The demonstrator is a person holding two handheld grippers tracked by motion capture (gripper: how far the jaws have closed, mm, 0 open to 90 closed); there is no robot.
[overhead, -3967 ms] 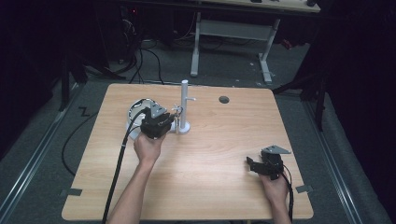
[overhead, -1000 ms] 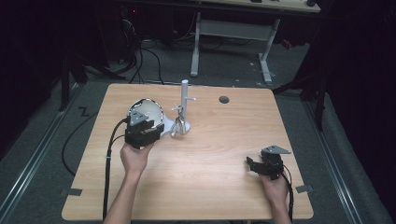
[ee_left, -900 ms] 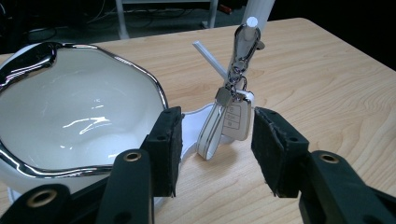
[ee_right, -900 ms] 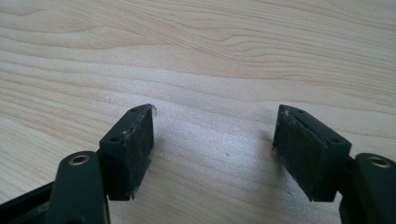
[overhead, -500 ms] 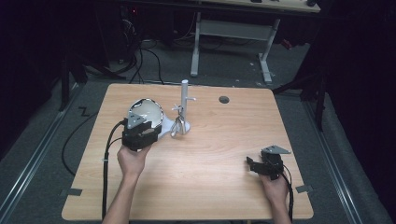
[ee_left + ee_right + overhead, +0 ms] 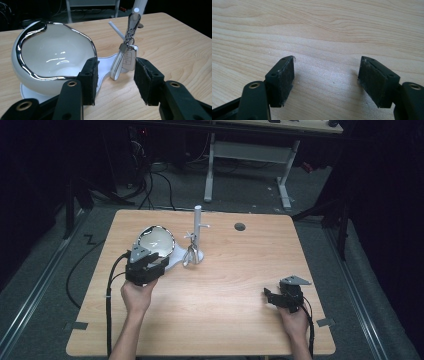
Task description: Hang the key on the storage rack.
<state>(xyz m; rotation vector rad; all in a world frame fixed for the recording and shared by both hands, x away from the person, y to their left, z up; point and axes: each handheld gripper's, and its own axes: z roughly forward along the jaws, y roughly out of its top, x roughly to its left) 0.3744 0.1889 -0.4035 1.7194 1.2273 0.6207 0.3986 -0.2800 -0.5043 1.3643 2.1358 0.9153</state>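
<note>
A white stand with side pegs rises from a flat white base on the far middle of the wooden table. A white key fob on a strap hangs from one peg by a metal clip; in the high view the key fob is small. A white bowl with a chrome rim sits on the base, left of the stand. My left gripper is open with nothing in it, just short of the bowl and the fob. My right gripper is open over bare wood; in the high view the right gripper rests near the front right.
A round cable hole lies in the tabletop behind the stand, to its right. A black cable trails from the left gripper over the table's front-left part. Desk legs and cables stand on the dark floor beyond the table.
My left gripper has drawn back from the stand, towards the person and slightly left; the key fob stays hanging on its peg. The right gripper has not moved.
</note>
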